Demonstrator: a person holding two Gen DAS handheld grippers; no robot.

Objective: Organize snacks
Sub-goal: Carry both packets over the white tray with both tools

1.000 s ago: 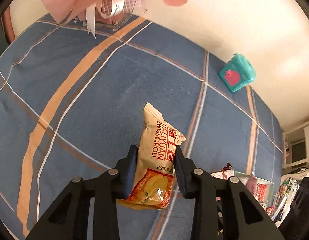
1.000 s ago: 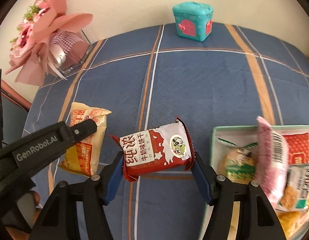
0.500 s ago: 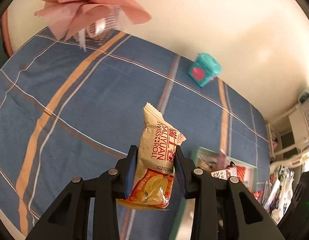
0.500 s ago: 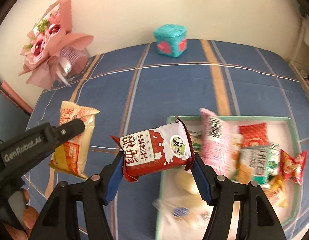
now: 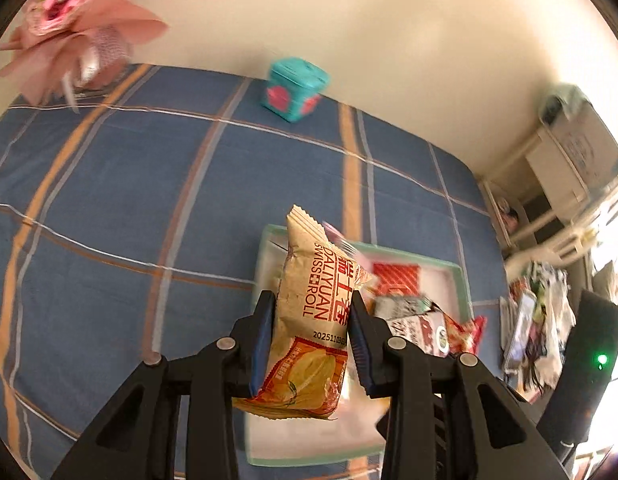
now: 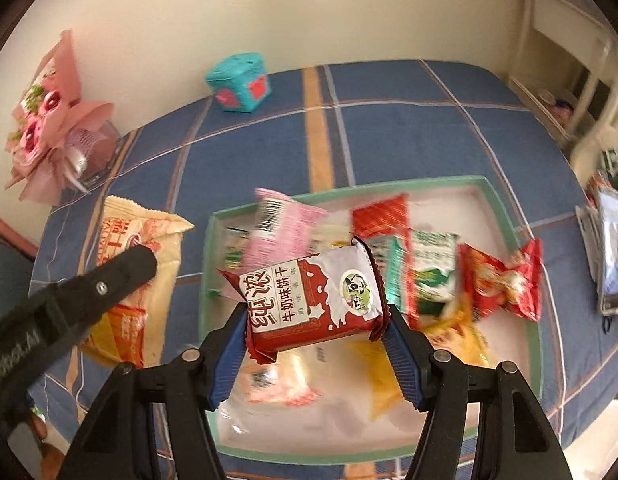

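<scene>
My right claw (image 6: 315, 354) pinches the biscuit pack (image 6: 311, 306) directly above the tray (image 6: 509, 216); my left claw (image 5: 311, 340), gripping the Swiss roll (image 5: 315, 312) upright, hangs over the tray's left edge.

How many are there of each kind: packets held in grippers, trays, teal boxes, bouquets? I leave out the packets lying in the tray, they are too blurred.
Held packets: 2, the Swiss roll in the left gripper and the biscuit packet in the right gripper
Tray: 1
Teal box: 1
Bouquet: 1
Total: 5
</scene>
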